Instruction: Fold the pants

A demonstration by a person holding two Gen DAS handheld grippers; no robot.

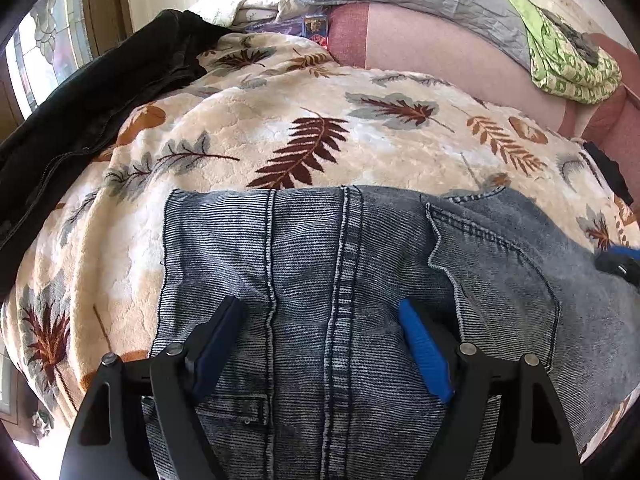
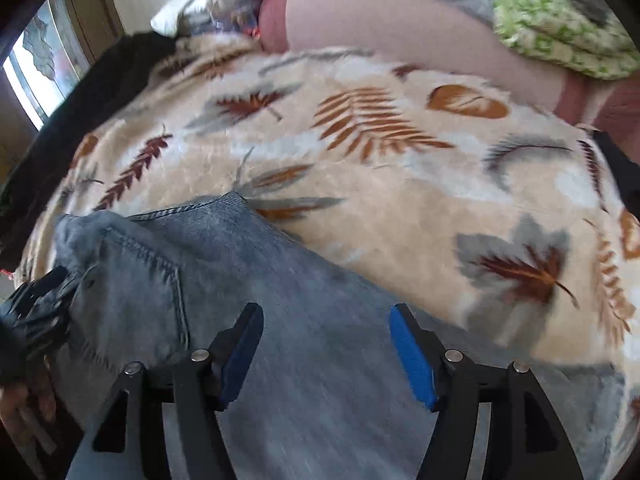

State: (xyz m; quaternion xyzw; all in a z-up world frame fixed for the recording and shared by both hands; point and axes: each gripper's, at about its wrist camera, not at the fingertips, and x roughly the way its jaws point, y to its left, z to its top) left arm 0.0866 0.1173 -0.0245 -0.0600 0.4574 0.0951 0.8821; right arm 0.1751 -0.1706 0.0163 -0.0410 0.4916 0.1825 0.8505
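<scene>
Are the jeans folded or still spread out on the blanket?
Cannot tell fully: the jeans lie flat on the leaf-print blanket, waistband and pocket showing; legs are out of view.

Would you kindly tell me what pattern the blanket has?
Cream blanket with brown, rust and grey leaves; clearest in the left wrist view.

Right wrist view is smeared, so my jeans [image 2: 280, 320] lose their weave there. Below my left gripper [image 1: 320, 344] the jeans [image 1: 320, 280] run off-frame, waistband unseen. Beside them, my right gripper [image 1: 618, 262] is clipped.
</scene>
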